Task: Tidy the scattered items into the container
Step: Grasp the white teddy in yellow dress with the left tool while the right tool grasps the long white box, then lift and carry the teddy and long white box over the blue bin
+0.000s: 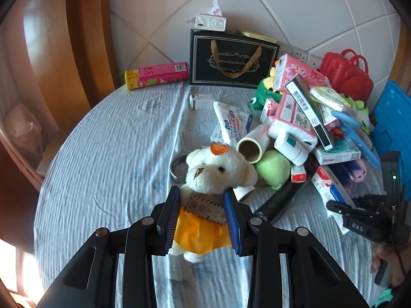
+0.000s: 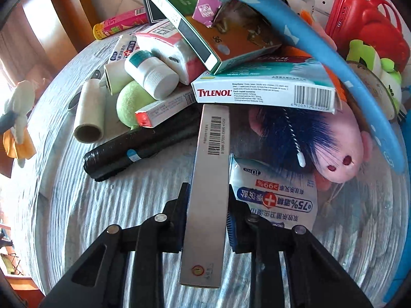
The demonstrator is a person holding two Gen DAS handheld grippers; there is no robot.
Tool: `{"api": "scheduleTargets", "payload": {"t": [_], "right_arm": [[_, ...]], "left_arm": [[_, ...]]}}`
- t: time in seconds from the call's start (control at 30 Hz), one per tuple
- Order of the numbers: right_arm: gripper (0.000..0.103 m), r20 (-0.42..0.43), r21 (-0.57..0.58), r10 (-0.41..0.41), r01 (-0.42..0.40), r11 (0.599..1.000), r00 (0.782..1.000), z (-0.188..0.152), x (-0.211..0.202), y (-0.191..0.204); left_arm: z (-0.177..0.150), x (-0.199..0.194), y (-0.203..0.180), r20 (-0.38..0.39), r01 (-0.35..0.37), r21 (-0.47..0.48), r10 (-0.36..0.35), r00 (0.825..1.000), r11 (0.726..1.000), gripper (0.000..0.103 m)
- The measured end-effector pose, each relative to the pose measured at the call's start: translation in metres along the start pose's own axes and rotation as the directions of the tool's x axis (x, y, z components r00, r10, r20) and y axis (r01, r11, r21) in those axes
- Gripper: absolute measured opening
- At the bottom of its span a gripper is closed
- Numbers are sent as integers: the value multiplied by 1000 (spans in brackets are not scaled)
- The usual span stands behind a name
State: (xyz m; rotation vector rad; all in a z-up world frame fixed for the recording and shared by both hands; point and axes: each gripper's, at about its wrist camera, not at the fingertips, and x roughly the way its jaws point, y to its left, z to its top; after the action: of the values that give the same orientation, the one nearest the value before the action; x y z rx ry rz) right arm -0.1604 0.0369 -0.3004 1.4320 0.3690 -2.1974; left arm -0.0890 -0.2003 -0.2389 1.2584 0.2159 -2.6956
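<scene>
My left gripper (image 1: 203, 201) is shut on a white teddy bear (image 1: 218, 169) in an orange dress, with the blue pads pressing on its chest. The bear hangs just above the striped sheet (image 1: 115, 154). In the right wrist view my right gripper (image 2: 208, 197) is shut on a long grey box (image 2: 210, 174) with a barcode. The box's far end lies under the Tylenol box (image 2: 264, 89) at the edge of the pile. The right gripper (image 1: 341, 206) also shows at the right of the left wrist view. Behind the pile stands a blue crate (image 1: 393, 118).
The pile holds a pink doll (image 2: 341, 154), black umbrella (image 2: 138, 148), green ball (image 2: 131, 105), cardboard roll (image 2: 90, 118), white bottle (image 2: 151, 74) and blue hanger (image 2: 308, 33). A black gift bag (image 1: 231, 59), pink can (image 1: 156, 75) and red case (image 1: 346, 71) line the back.
</scene>
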Motion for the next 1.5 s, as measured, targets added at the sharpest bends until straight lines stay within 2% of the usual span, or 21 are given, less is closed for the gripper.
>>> {"api": "scheduleTargets", "payload": {"t": [0.43, 0.83, 1.1, 1.5], "right_arm": [[22, 69, -32, 43, -41, 999, 997, -20, -82, -6], [22, 163, -78, 68, -56, 995, 984, -28, -179, -11], [22, 237, -96, 105, -85, 992, 966, -28, -239, -16], [22, 326, -105, 150, -122, 987, 933, -43, -293, -44]], "left_arm": [[-2, -56, -23, 17, 5, 16, -5, 1000, 1000, 33], [11, -112, -42, 97, 19, 43, -23, 995, 999, 33], [24, -137, -53, 141, 14, 58, -22, 990, 998, 33], [37, -175, -92, 207, 2, 80, -19, 978, 997, 33]]}}
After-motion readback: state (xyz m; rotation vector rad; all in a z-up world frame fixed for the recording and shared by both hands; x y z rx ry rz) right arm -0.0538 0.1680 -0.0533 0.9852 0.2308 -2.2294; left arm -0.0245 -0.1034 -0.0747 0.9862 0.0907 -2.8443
